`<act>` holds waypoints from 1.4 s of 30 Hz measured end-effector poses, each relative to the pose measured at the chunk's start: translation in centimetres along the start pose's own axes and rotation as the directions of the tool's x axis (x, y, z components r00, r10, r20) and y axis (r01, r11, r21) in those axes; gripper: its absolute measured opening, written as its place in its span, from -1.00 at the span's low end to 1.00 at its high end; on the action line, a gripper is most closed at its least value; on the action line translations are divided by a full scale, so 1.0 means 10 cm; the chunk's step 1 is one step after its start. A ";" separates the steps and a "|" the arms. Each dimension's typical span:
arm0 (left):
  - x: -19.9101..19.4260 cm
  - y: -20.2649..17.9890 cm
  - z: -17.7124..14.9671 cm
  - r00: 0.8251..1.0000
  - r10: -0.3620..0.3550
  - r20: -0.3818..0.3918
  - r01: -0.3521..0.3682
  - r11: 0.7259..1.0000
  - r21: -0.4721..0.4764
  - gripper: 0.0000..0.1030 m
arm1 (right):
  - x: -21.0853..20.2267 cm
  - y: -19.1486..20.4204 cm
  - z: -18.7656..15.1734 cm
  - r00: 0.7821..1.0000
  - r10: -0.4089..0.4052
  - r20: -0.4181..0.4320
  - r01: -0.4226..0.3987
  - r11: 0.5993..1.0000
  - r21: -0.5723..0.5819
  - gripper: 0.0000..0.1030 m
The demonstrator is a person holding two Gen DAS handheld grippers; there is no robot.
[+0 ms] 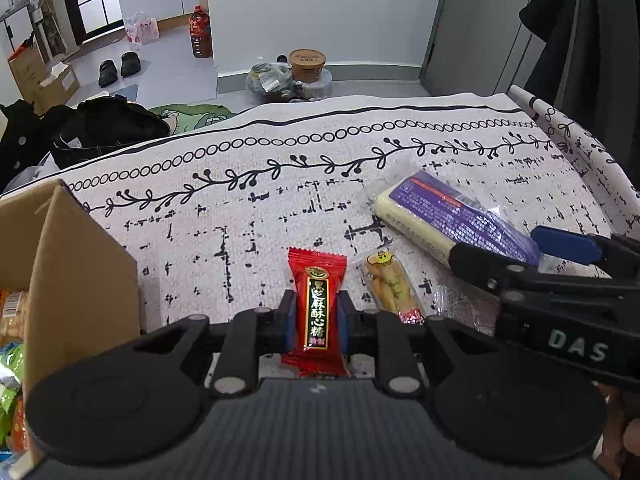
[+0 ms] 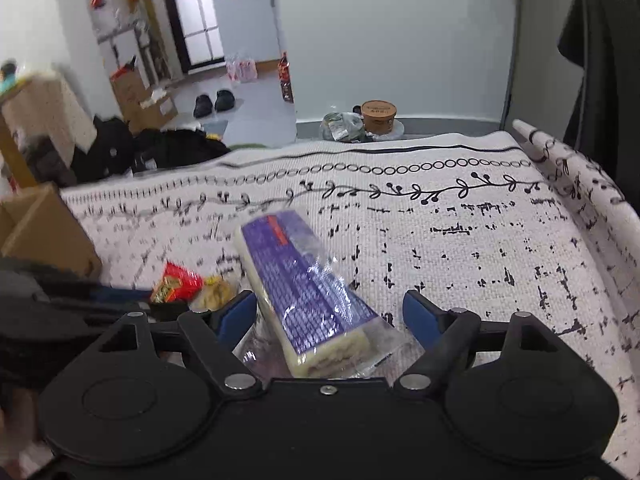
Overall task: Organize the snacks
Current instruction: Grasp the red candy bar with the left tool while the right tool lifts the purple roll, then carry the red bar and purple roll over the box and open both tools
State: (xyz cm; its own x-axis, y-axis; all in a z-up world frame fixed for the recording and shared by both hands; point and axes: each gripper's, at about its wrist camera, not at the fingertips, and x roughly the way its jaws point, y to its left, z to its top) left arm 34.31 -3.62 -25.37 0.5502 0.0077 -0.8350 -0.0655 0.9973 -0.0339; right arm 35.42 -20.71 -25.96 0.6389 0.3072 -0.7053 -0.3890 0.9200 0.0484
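Note:
My left gripper (image 1: 317,320) is shut on a red candy packet (image 1: 316,304) with gold Chinese lettering, held upright over the patterned cloth. A small yellow snack packet (image 1: 390,284) lies just right of it. A long purple-and-cream wafer pack (image 1: 452,216) lies further right. My right gripper (image 2: 330,316) is open, its blue pads on either side of the near end of the wafer pack (image 2: 308,288), not touching it. The right gripper also shows in the left wrist view (image 1: 532,248). The red packet (image 2: 178,286) and yellow packet (image 2: 218,292) show blurred at the left of the right wrist view.
An open cardboard box (image 1: 76,264) with several snacks inside stands at the left on the white patterned tablecloth (image 1: 240,208). Black clothes (image 1: 100,128) lie beyond the table's far left edge. Floor clutter and a tub (image 1: 306,64) sit behind the table.

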 end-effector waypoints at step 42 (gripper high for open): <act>-1.39 0.35 -0.18 0.991 -0.052 0.124 0.077 0.977 -0.199 -0.63 | -1.15 0.39 0.02 0.987 0.023 0.159 -0.051 0.983 0.175 -0.35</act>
State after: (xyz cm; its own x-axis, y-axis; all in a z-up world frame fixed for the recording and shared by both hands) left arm 24.97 -0.32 -14.89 0.6519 -0.0355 -0.7575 -0.1874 0.9604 -0.2062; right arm 26.72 -20.62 -17.52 0.7275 0.3630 -0.5822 -0.2988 0.9315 0.2074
